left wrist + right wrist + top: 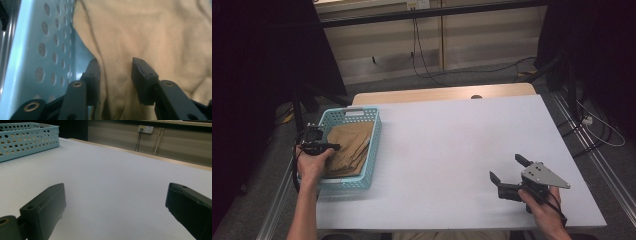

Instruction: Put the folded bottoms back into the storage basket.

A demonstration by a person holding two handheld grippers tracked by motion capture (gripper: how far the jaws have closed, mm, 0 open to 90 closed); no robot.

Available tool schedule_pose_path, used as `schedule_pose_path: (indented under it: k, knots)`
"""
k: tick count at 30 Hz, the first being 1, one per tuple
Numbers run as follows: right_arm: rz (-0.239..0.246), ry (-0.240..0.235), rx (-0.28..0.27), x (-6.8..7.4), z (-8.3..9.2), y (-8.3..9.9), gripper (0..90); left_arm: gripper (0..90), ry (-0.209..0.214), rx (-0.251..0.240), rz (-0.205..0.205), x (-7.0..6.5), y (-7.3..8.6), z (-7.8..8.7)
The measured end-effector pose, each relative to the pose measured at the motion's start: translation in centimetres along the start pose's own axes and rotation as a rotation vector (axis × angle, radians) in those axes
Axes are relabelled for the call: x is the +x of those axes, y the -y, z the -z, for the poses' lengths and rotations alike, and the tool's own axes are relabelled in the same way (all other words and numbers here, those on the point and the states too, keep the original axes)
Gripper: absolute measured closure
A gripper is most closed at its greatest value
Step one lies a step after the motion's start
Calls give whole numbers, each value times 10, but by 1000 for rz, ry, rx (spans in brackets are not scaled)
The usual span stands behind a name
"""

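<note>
A tan folded cloth (349, 147) lies inside a light blue perforated basket (376, 145) at the table's left edge. My left gripper (332, 146) reaches down into the basket over the cloth's near-left part. In the left gripper view the cloth (155, 32) runs between the jaws of the left gripper (116, 75), which stand apart without squeezing it, beside the basket wall (50, 50). My right gripper (506, 167) rests low over the white table (452, 135) near its front right. In the right gripper view the right gripper (115, 202) has its jaws wide apart with nothing between them.
The basket (25, 142) stands far off to the left in the right gripper view. A wooden strip (442, 94) borders the table's far edge. Cables (597, 127) and dark stands sit on the floor to the right.
</note>
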State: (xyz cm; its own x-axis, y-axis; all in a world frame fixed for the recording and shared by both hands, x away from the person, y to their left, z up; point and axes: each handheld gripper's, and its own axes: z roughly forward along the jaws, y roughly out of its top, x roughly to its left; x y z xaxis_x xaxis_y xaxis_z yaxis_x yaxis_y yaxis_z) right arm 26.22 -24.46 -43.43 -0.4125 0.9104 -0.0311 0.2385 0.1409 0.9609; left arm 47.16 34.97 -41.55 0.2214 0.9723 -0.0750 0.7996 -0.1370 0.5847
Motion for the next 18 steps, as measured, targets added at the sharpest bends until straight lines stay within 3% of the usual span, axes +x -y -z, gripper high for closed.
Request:
schedule_pose_path:
  k: [6, 13, 18]
  knots:
    - [-3, -1, -3, -1, 0, 0, 26, 427, 41, -22, -20, -3, -2, 3]
    - [-11, 3, -5, -2, 3, 0, 25, 340, 20, -52, -60, -7, -4, 7]
    - [-12, -5, -7, -2, 3, 1, 26, 218, 0, -105, -49, -6, -5, 11]
